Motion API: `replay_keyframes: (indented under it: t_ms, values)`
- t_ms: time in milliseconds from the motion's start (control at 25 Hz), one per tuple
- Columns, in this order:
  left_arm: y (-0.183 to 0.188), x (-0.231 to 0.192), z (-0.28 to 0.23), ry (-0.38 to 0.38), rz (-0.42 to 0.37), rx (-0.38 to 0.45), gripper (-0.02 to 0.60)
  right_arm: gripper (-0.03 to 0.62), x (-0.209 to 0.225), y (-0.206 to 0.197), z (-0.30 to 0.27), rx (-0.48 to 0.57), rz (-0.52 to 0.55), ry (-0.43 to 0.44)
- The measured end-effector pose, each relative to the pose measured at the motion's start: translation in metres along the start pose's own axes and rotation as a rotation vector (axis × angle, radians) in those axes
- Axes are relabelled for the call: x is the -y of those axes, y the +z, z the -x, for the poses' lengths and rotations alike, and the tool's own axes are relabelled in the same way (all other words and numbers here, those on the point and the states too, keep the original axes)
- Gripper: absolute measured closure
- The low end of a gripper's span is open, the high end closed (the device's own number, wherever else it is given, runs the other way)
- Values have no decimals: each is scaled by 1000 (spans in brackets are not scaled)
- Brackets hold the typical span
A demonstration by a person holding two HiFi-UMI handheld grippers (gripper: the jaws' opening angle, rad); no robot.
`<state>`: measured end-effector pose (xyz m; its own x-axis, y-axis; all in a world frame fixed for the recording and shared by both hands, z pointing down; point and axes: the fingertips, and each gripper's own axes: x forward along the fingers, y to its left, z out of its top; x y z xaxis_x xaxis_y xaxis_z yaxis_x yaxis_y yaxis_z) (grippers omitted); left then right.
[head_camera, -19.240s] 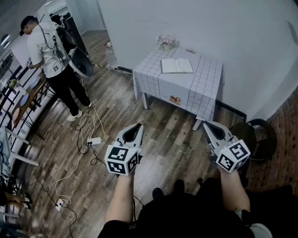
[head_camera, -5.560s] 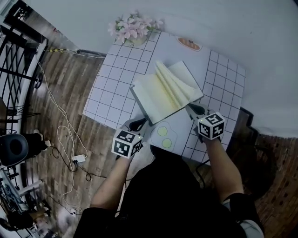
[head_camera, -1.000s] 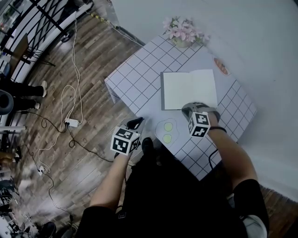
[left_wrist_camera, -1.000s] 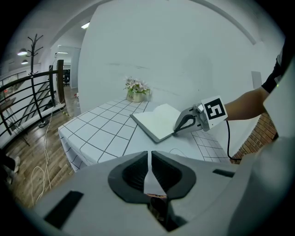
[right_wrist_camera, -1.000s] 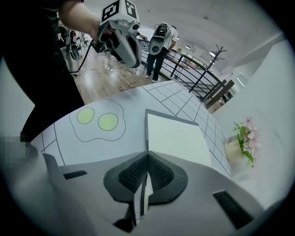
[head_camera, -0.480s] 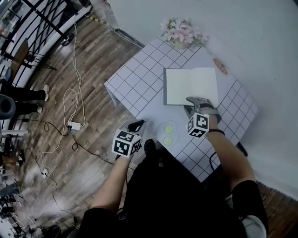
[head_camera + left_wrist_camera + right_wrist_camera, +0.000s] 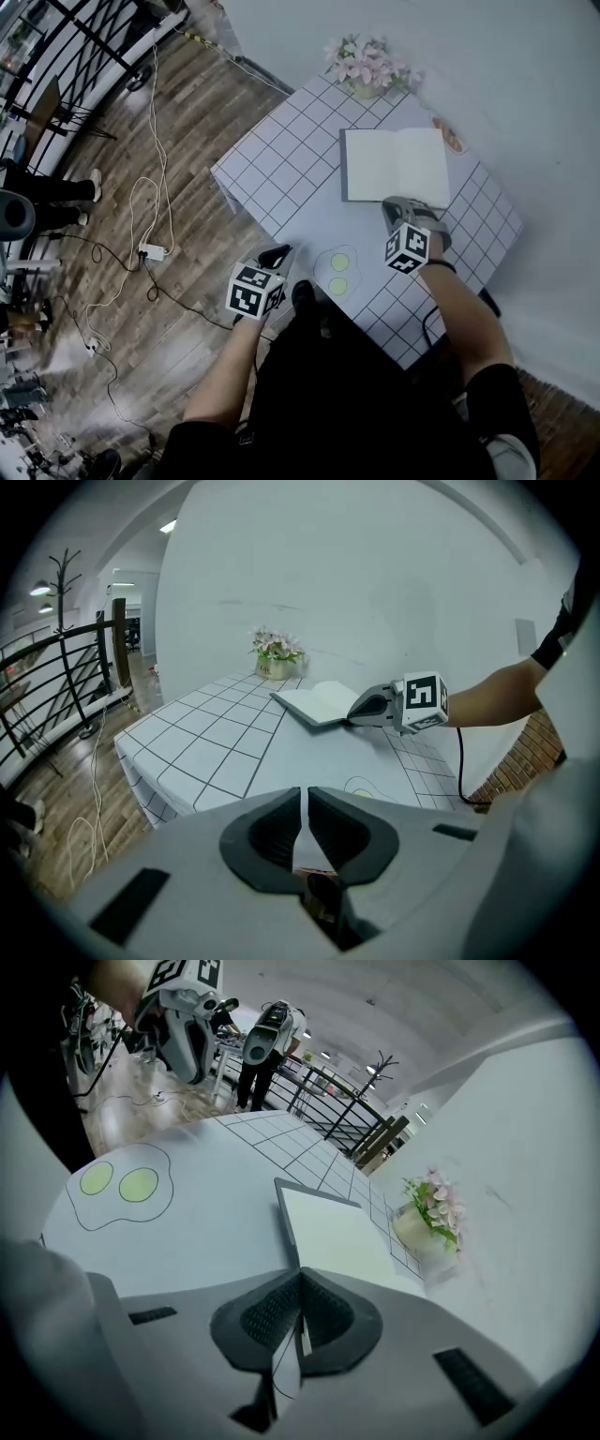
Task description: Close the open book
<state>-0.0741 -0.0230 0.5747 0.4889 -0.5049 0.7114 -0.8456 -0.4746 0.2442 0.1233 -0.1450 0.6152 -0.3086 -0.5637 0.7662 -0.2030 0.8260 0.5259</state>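
Observation:
The book [image 7: 398, 164] lies flat on the grid-cloth table [image 7: 281, 159] as one cream slab with a dark grey edge on its left, and it looks closed. In the right gripper view the book [image 7: 333, 1232] stretches away from the jaw tips. My right gripper [image 7: 392, 203] has just been closing and is shut, its tips against the book's near edge; I see nothing clearly held between them. In the left gripper view the book [image 7: 314, 703] and the right gripper [image 7: 354, 714] meet. My left gripper [image 7: 278, 251] hangs shut and empty over the table's front edge.
A pot of pink flowers [image 7: 366, 64] stands at the table's far corner by the wall. A fried-egg print [image 7: 336, 267] marks the cloth near me. Cables and a power strip [image 7: 150, 251] lie on the wooden floor to the left. A person [image 7: 262, 1044] stands by the railing.
The book has slid to the right along the table, and my right gripper moved right with it. Its jaws went from spread to shut. The left gripper stayed put.

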Motion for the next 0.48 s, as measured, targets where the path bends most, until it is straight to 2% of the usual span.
replay_keyframes:
  t_ms: [480]
  values:
    - [11,19,-10,-10,-42,-18,549,591,39,-2,34,122,-207,-135]
